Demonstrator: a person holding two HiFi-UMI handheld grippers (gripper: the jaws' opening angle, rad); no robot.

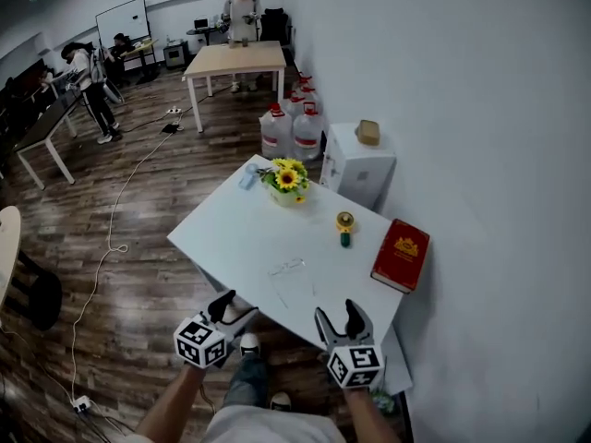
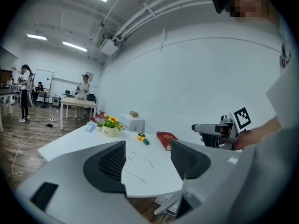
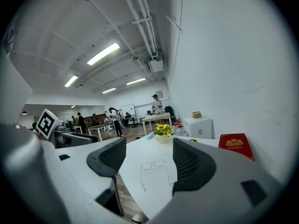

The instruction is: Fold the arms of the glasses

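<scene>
Thin wire-rimmed glasses [image 1: 288, 272] lie on the white table [image 1: 235, 224] with both arms spread out toward the near edge. The right gripper view shows the glasses [image 3: 153, 168] straight ahead between its jaws; the left gripper view shows the glasses [image 2: 134, 158] ahead too. My left gripper [image 1: 234, 308] hovers at the table's near edge, left of the glasses, jaws wide and empty. Just off the near edge, slightly right of the glasses, my right gripper [image 1: 337, 319] is open with nothing in it. Neither touches the glasses.
A pot of sunflowers [image 1: 287, 182], a yellow-and-green tape measure [image 1: 345, 226] and a red book [image 1: 401, 255] sit on the table's far and right parts. A white cabinet [image 1: 359, 166] and water jugs [image 1: 294, 129] stand beyond. Wall on the right.
</scene>
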